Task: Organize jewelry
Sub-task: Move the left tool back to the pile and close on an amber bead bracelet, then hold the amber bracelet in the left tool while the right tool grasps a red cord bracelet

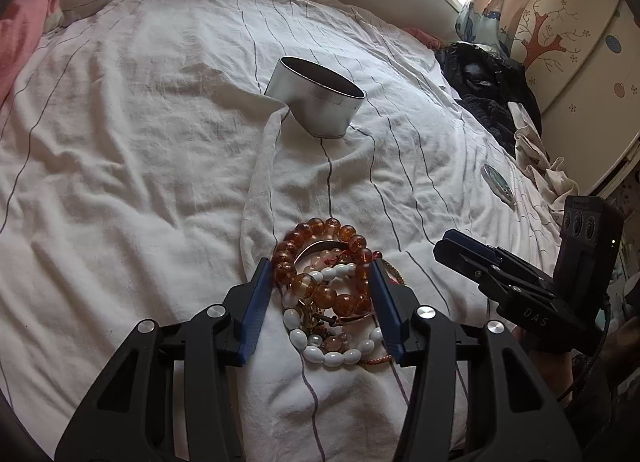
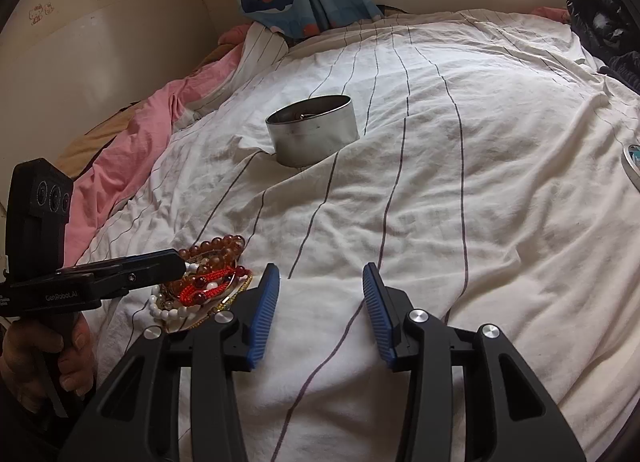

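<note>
Through my left wrist camera, my left gripper stands wide, one finger on each side of the jewelry pile on the striped sheet; I judge this the pick-up step. Amber beads top the pile; white beads trail nearest me. The metal tin sits well beyond the pile, leaning in the folds.

Through my right wrist camera, my right gripper is also wide, over bare sheet just right of the pile, holding nothing. Next I should close on one bracelet only and carry it to the tin.
</note>
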Demonstrator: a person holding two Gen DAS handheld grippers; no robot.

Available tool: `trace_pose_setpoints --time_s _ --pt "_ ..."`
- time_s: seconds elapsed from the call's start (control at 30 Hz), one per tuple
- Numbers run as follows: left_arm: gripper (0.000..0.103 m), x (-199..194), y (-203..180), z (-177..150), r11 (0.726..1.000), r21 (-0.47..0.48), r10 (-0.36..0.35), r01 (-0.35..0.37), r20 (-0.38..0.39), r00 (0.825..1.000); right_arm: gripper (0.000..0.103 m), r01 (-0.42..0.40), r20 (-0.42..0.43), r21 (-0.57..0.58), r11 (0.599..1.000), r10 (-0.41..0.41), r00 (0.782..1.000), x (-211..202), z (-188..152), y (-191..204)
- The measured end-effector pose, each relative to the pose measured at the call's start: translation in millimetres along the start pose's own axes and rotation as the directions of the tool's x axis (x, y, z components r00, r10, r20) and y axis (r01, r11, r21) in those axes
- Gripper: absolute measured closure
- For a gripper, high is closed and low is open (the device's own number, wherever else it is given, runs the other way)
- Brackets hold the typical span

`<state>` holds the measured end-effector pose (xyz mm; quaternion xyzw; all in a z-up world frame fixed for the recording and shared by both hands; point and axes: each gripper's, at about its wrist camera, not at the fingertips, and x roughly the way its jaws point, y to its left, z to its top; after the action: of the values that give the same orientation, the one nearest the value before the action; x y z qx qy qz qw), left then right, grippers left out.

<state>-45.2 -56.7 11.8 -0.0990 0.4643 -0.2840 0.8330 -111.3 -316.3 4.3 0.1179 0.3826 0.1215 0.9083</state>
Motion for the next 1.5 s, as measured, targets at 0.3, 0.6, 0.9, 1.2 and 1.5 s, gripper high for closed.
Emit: trace_pose_setpoints --time_s 0.3,0.6,0.9,1.2,1.5 --pt "0.092 -3.5 15.2 16.5 0.996 -0.081 0.035 -0.028 0.087 0.996 0.059 0.001 0.002 -0.005 1.0 -0.001 1.0 2.5 -0.8 0.9" --pt "0.092 -9.5 28.6 21.6 0.99 -0.126 0.084 -0.07 0.11 0.99 0.056 -0.14 -0.003 -0.2 0.97 0.143 0.99 3.2 -5.7 51.2" --pt "0.092 -5.1 35.4 16.4 0.986 -0.152 0.087 -0.072 0.092 0.992 0.071 -0.145 -0.068 -0.264 0.953 0.131 0.989 25.9 -8.4 75.4" --pt "0.092 -4.5 35.7 16.0 0.985 -0.154 0.087 -0.072 0.091 0.992 0.089 -0.197 -0.028 -0.099 0.976 0.195 0.98 14.7 -0.9 41.7" --pt "0.092 -2.8 35.7 15.2 0.986 -0.149 0.091 -0.077 0.088 0.992 0.09 -0.139 0.072 -0.008 0.99 0.139 0.988 -7.4 11.2 11.5"
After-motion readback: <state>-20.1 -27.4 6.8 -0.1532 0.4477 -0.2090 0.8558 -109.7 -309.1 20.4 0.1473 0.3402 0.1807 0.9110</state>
